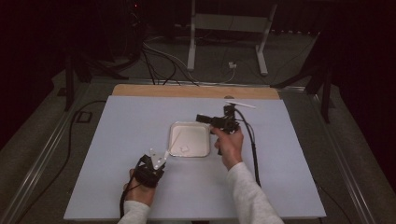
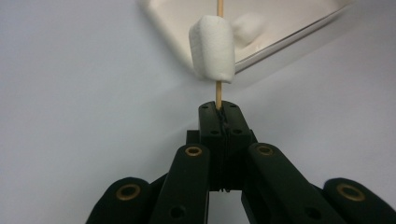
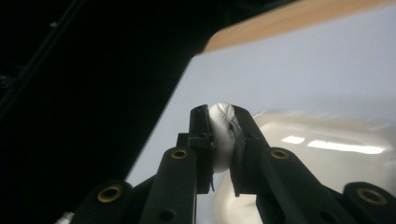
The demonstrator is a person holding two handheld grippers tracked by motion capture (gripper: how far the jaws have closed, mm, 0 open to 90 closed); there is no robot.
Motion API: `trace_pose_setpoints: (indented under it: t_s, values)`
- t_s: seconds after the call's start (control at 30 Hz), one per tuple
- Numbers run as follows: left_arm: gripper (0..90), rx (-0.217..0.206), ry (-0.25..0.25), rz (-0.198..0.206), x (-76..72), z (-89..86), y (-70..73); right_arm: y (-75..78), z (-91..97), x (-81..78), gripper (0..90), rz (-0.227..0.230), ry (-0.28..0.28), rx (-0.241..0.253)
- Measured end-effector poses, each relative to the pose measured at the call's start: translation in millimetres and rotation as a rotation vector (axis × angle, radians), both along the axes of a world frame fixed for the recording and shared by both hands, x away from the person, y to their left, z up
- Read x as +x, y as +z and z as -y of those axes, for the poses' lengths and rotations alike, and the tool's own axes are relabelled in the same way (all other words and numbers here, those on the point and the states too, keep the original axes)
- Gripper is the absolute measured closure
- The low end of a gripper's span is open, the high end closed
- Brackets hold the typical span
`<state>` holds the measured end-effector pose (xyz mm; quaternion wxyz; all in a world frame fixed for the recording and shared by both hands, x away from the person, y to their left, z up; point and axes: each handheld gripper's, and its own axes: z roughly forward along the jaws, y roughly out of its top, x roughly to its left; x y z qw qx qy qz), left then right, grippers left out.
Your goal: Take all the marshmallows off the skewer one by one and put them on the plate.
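Black jaws of the left gripper (image 2: 219, 122), nearest the lens in the left gripper view, stand fully closed on the butt of a thin wooden skewer (image 2: 217, 95), which runs straight out along the gripper's own line. One marshmallow (image 2: 212, 49) is threaded on that skewer, a short way above the jaws, with bare stick showing beyond it. Behind it lies the white tray (image 2: 289, 39), holding one loose marshmallow (image 2: 247, 27). In the high view the left gripper (image 1: 156, 161) sits at the near-left corner of the tray (image 1: 173, 135), skewer tip pointing up and right towards it. Right gripper (image 3: 219, 140): jaws clamped on a second marshmallow (image 3: 222, 133), squeezed between the pads, its rounded end proud of the tips. In the high view the right gripper (image 1: 208, 119) hangs over the tray's far-right corner, jaws pointing left. Relation that matters: the held marshmallow lies up and to the right of the skewer's free tip, across the tray, well apart from it. Judged next need: bring the marshmallow's long axis into line with the stick, so the point enters an end face centrally. Right hand (image 1: 229, 144) is the nearer to move; left holds the skewer as the fixed target.
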<state>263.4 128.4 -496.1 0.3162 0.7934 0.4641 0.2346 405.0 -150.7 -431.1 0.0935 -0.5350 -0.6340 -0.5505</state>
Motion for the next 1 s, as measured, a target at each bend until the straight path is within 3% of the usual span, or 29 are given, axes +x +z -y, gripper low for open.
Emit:
trace_pose_setpoints:
  t_s: [0.07,0.13,0.43,0.7,1.0]
  values:
    - [90.0,-0.040,0.017,0.019,1.3,-5.5,6.5,5.2,6.3,1.6,80.8,0.012,0.007,-0.063]
    - [90.0,-0.049,0.016,0.024,1.5,-4.3,8.0,1.7,1.5,0.8,80.4,0.019,0.030,-0.120]
    - [90.0,-0.064,-0.014,0.049,1.1,3.1,11.5,-43.3,-40.2,-2.9,78.6,-0.019,0.086,-0.293]
    - [90.0,-0.083,-0.023,0.055,1.2,4.4,14.0,-58.2,-48.7,-3.2,74.5,-0.047,0.099,-0.335]
    - [90.0,-0.085,-0.022,0.058,2.5,6.4,13.7,-59.5,-44.7,-3.5,41.9,-0.045,0.099,-0.361]
